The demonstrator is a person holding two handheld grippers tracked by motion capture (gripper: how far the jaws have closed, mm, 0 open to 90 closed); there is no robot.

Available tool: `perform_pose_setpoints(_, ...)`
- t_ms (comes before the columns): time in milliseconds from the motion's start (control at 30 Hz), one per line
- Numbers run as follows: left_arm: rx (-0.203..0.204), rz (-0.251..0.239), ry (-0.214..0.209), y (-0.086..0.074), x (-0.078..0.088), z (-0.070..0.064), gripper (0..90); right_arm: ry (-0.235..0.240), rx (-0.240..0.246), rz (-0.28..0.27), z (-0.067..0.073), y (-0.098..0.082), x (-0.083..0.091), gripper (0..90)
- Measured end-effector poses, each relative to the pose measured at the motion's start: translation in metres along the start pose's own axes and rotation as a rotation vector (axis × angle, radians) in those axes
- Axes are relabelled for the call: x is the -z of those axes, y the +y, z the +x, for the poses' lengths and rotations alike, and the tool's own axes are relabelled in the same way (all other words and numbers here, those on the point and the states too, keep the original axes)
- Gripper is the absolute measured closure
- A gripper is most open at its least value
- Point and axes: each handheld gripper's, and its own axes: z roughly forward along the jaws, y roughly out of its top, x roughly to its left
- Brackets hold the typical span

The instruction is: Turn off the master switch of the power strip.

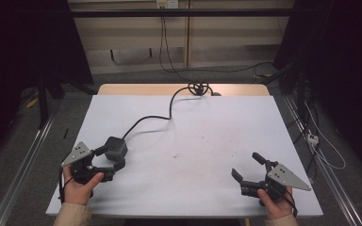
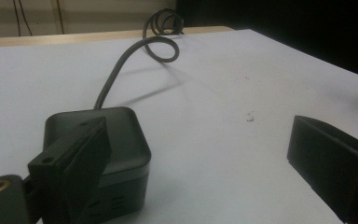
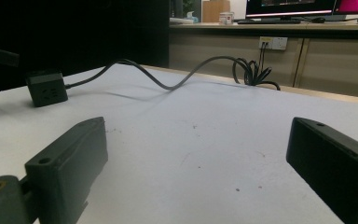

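The fingers (image 2: 81, 158) of the left gripper (image 1: 104, 160) are spread wide, and nothing is clamped between them; one is set against the near side of the black power cube (image 1: 116, 148), while the other stands well apart from it. The cube is seen resting on the white surface (image 1: 217, 122) at its left front part, with sockets visible on its side in the right gripper view (image 3: 47, 87). A dark cable (image 1: 155, 117) is led from the cube across the surface to a coil (image 1: 199, 88) at the far edge. The right gripper (image 1: 250, 170) is held low at the right front, its fingers (image 3: 70, 158) likewise wide apart and empty, well apart from the cube.
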Motion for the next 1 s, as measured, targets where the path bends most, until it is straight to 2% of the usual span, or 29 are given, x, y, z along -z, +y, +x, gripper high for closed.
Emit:
perform_pose_setpoints(567, -0.014, 0.003, -0.045, -0.007, 0.006, -0.007, 5.8, 0.002, 0.004, 0.001, 0.000, 0.000, 0.000, 4.7)
perform_pose_setpoints(1000, -0.038, 0.036, -0.071, -0.018, 0.007, -0.011, 5.8, 0.005, 0.004, 0.001, 0.001, 0.000, 0.000, 4.7)
